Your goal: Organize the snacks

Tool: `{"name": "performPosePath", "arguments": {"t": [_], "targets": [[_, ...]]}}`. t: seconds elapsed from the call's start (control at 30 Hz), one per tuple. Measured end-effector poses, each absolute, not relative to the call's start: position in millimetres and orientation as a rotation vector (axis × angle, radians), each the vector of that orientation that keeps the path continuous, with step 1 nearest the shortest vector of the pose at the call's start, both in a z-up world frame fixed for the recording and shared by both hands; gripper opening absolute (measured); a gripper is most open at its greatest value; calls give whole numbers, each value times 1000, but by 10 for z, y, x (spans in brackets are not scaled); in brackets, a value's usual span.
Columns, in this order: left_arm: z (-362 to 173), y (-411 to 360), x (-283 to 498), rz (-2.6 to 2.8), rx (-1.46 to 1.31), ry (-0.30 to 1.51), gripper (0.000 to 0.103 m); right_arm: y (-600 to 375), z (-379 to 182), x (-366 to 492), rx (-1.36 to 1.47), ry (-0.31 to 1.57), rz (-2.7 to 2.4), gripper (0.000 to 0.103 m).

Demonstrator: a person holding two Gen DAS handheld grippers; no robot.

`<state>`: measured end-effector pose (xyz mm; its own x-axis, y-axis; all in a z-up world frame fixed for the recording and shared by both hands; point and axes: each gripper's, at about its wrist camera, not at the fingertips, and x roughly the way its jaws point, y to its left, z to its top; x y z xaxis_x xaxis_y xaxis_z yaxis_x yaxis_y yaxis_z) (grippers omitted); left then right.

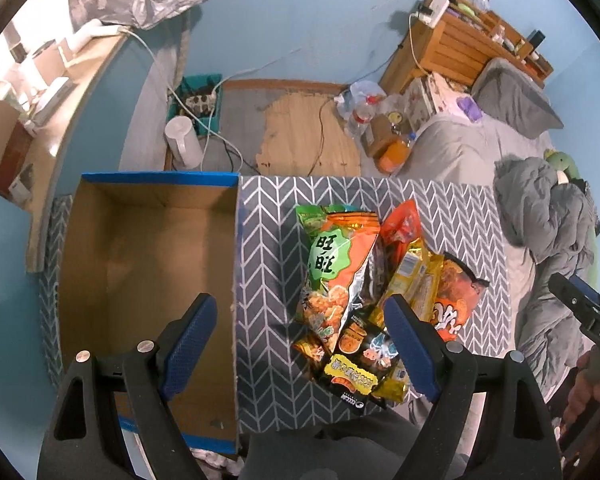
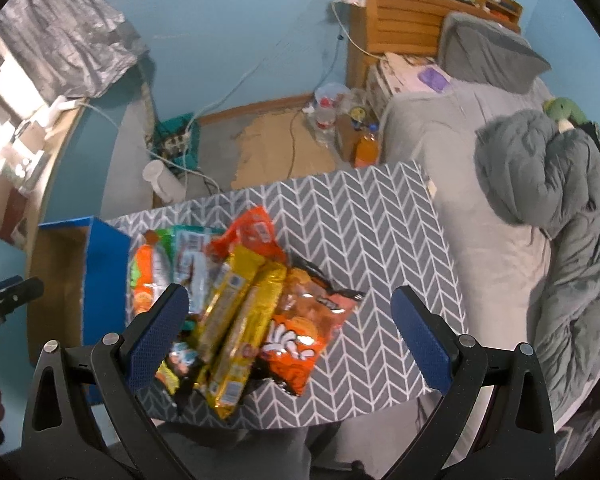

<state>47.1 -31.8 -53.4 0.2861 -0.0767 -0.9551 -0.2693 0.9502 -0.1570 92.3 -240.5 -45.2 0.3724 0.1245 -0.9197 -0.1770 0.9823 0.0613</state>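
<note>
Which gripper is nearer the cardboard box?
Left. The left gripper hovers open at the cardboard box's right wall; the right gripper hangs open over the snack pile, further right.

Pale blue walls (image 1: 300, 12) enclose a bedroom. A wooden headboard shelf (image 2: 412, 4) stands behind a grey bed (image 2: 452, 128) bearing a rumpled grey duvet (image 2: 548, 168). Worn floor (image 1: 312, 136) shows bare wood; daylight enters at left.

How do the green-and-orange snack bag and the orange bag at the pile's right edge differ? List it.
The green-and-orange snack bag lies nearest the cardboard box; the orange bag lies farthest from it. The first has green areas and a silvery side; the second is orange throughout. Both rest untouched on the chevron-patterned table.
</note>
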Motion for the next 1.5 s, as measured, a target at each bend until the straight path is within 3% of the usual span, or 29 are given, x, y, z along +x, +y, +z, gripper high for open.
{"name": "performPosePath", "arguments": {"t": [0.63, 1.13, 1.2, 1.37, 1.5], "targets": [[-1322, -635, 858, 80, -287, 1413, 87, -2759, -1672, 935, 142, 1377, 122, 100], [-1825, -711, 1038, 104, -269, 1482, 87, -2688, -2272, 965, 205, 1464, 99, 99], [-1870, -715, 1049, 112, -268, 1477, 87, -2664, -2322, 967, 209, 1463, 103, 89], [-1974, -708, 1097, 104, -261, 1477, 87, -2602, -2440, 1004, 235, 1465, 131, 85], [-2051, -722, 1095, 79, -266, 1482, 87, -2506, -2533, 1045, 244, 1475, 156, 72]]}}
